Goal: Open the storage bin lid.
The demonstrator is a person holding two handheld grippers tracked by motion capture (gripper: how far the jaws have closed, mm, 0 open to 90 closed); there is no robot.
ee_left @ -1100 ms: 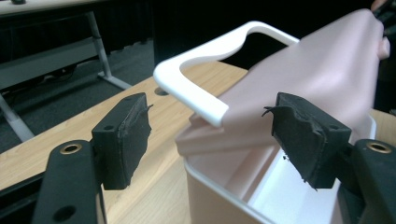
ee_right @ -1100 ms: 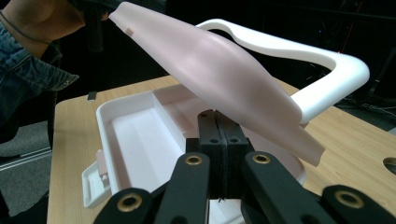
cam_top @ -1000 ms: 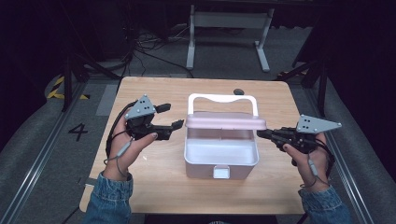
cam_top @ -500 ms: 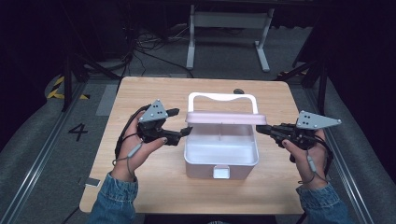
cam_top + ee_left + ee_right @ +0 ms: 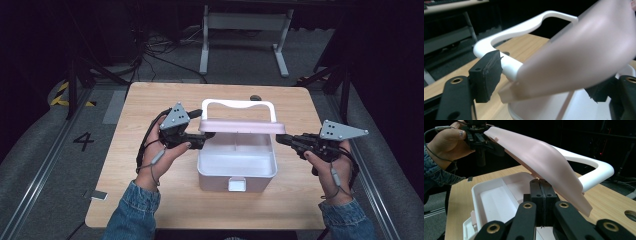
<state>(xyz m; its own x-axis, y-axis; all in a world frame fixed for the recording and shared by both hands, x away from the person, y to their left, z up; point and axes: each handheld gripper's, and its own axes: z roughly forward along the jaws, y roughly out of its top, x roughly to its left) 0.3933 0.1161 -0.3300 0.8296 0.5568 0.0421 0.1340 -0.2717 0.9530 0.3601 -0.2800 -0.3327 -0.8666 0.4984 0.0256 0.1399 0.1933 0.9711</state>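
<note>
Care with the pink lid (image 5: 239, 126): left gripper (image 5: 204, 141), jaws wide, straddles its end; right gripper (image 5: 280, 139), jaws closed, touches it; keep it level over the white box (image 5: 236, 172).

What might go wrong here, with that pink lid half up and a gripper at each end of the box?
1. The left gripper has open jaws straddling the pink lid beside the white handle; closing now could pinch the handle too.
2. The right gripper is shut, its tips under the lid's edge rather than clamped on it, so the lid might slip off and drop.
3. Uneven lifting could tip or drag the white box on the table.
</note>
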